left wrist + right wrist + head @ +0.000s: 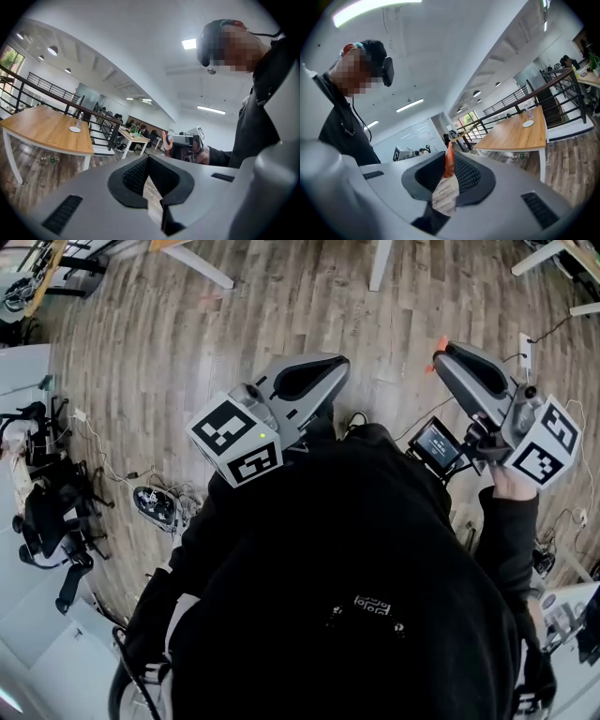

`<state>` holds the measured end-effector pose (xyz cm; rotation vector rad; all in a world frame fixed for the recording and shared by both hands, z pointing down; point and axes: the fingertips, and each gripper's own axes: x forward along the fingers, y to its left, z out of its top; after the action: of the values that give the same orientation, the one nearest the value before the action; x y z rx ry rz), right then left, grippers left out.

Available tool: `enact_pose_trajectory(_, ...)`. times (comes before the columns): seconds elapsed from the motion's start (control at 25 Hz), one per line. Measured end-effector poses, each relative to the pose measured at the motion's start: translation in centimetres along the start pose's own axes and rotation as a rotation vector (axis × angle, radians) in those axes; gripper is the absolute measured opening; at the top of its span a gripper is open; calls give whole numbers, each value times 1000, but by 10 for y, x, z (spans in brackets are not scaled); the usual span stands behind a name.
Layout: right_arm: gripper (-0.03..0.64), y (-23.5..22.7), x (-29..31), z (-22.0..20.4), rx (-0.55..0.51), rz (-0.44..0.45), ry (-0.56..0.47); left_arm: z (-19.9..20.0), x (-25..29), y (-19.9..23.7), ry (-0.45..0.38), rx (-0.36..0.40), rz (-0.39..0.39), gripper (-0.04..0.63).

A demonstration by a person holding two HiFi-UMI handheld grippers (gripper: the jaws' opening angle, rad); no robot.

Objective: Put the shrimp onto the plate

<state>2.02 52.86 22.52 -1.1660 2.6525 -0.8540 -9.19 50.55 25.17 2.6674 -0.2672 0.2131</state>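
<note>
My right gripper (451, 157) is shut on an orange shrimp (449, 164), which stands upright between the ribbed pads. In the head view the shrimp (441, 343) pokes out of the right gripper's tip (442, 354), held level in front of a person in a black top. The left gripper (148, 158) has its pads together at the tip with nothing between them; in the head view it is the left gripper (333, 367), at chest height. From the left gripper view I see the right gripper (183, 139) with the shrimp (165, 141). A small white plate (528, 123) lies far off on a wooden table (520, 136).
Below me is wood-plank floor (281, 306) with white table legs (202, 263), cables and a floor socket (155, 507). A dark railing (61, 96) runs behind the wooden table (42, 129), which also carries a bottle (79, 119). People sit at distant desks (133, 133).
</note>
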Motion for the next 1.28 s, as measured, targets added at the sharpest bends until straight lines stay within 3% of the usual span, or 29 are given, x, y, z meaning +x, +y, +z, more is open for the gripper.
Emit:
enact_pose_trajectory(0.2, 67, -15, 12, 6, 34, -20, -13, 3, 6, 15, 4, -31, -27, 3)
enact_pose_trajectory(0.64, 67, -54, 23, 37, 13, -88, -46, 28, 53, 47, 19, 15, -139, 3)
enact_pose_trajectory(1.28, 67, -93, 117, 105, 7, -137, -85, 99, 58, 162, -4, 27, -158, 3)
